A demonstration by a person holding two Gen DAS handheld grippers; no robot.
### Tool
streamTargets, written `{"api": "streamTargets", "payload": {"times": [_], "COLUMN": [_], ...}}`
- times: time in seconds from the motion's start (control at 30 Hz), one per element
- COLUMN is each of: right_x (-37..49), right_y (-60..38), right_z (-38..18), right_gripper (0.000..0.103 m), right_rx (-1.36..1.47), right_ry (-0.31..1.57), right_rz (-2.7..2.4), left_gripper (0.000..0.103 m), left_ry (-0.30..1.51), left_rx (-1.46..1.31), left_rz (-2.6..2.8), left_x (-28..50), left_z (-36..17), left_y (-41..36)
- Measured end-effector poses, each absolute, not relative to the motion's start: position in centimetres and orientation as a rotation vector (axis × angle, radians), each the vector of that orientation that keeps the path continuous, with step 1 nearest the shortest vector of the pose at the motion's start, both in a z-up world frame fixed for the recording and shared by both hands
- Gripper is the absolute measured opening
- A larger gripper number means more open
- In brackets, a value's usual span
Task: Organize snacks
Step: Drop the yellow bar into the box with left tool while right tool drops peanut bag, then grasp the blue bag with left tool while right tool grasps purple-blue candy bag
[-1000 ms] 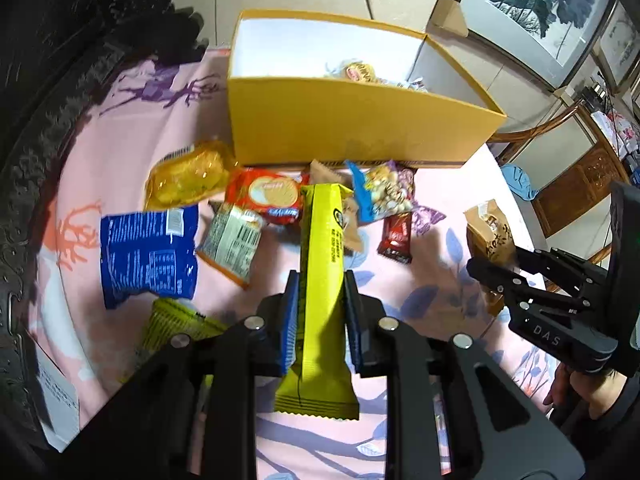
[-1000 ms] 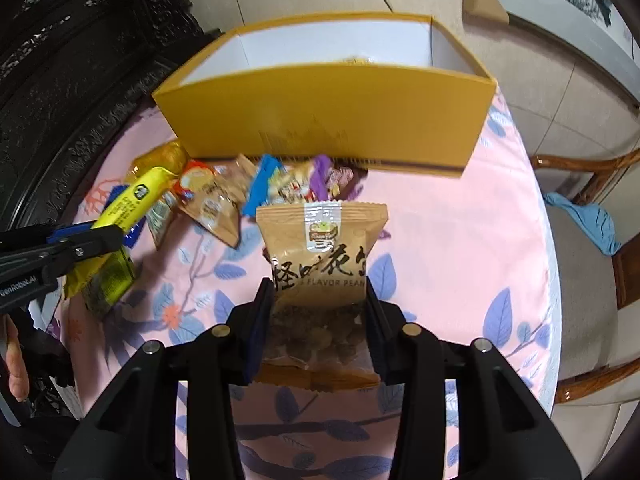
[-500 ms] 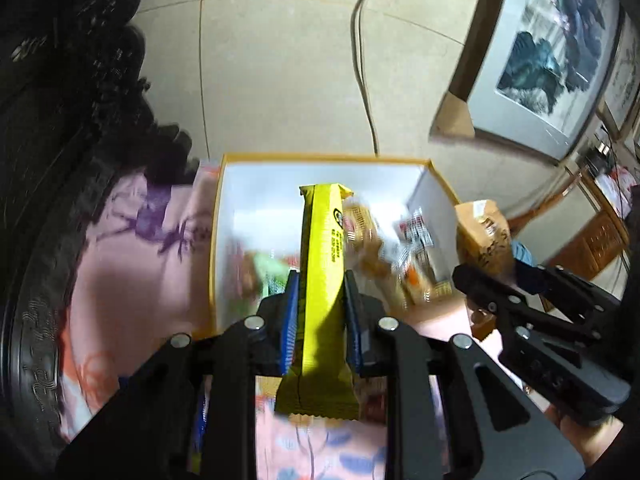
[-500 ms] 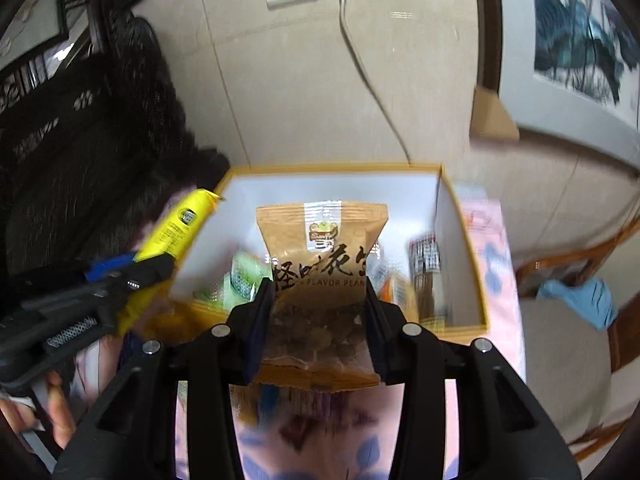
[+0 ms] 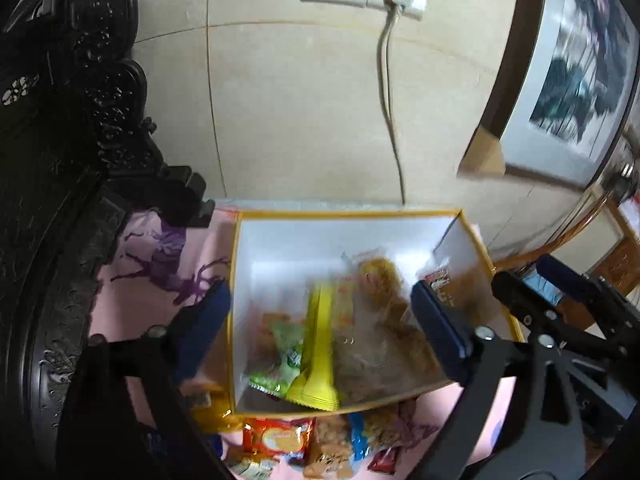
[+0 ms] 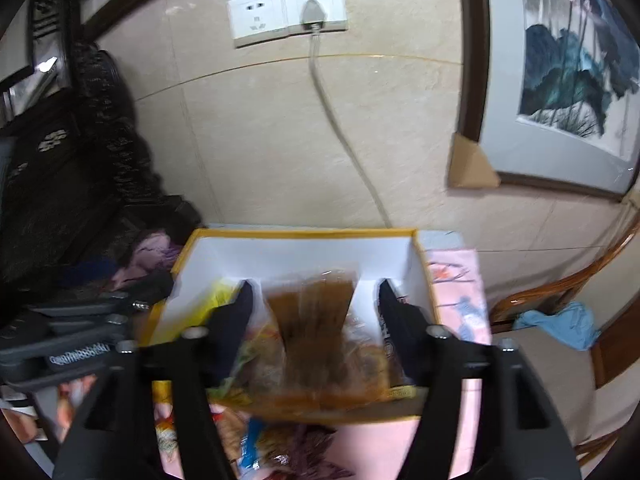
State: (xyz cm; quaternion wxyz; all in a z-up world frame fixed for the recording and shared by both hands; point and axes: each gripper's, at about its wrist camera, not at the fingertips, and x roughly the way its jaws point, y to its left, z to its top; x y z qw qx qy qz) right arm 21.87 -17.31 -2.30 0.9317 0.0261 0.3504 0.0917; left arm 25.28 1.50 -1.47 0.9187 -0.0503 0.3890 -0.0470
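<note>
While both of your grippers hang over the yellow box [image 5: 496, 280], let the release finish cleanly before you pull either hand away. Your left gripper [image 5: 320, 320] has its jaws opening, already spread wide, with nothing pressed between the blue pads [image 5: 436, 328]; the yellow bar [image 5: 320, 344] is loose between and below them, blurred, dropping onto the snacks inside the box beside a green packet [image 5: 284, 364]. Your right gripper [image 6: 312, 304] is also opening, about halfway, and the brown peanut bag [image 6: 316, 328] sits streaked between its fingers [image 6: 236, 320] without either one touching it, so I judge it is falling free into the same box.

Hold both hands level above the opening until the bar and the bag settle, so neither catches a fingertip and tips out over the near wall. Keep the fingers above the rim; the box looks light and a knock could shove it along the pink tablecloth [image 5: 160, 280]. Your left gripper's frame lies just off the left finger of the right one, so draw the hands apart as you withdraw.

More snacks lie below the fingers, on the cloth just in front of the box: an orange biscuit packet [image 5: 280, 434] among them. Those come next
</note>
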Motion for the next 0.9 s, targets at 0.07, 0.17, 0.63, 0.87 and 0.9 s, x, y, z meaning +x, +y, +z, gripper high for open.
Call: {"api": "streamTargets", "payload": {"times": [0.07,0.17,0.63,0.87,0.9], "right_x": [22.0,21.4,14.0,14.8,15.3], "right_y": [-17.7,-18.1,-15.0,-11.7,-11.4], "right_z": [-1.8,-1.5,-13.5,-18.1,-18.9], "right_gripper": [0.068,0.068,0.068,0.068,0.068], "right_rx": [0.055,0.043,0.03,-0.067,-0.077], "right_ry": [0.714,0.691,0.988,0.957,0.97], "right_rz": [0.195,0.19,0.356,0.333,0.334], "left_gripper": [0.096,0.096,0.096,0.096,0.096], "left_ry": [0.799,0.792,0.88,1.013,1.027], "left_rx": [-0.118,-0.124,-0.143,-0.221,-0.224], "left_rz": [-0.081,-0.059,0.041,0.095,0.106], "left_x": [25.3,24.7,15.8,10.6,9.9], "left_z": [-1.1,-1.2,-6.2,-10.2,-10.6], "left_y": [2.4,3.3,8.3,12.2,12.7]}}
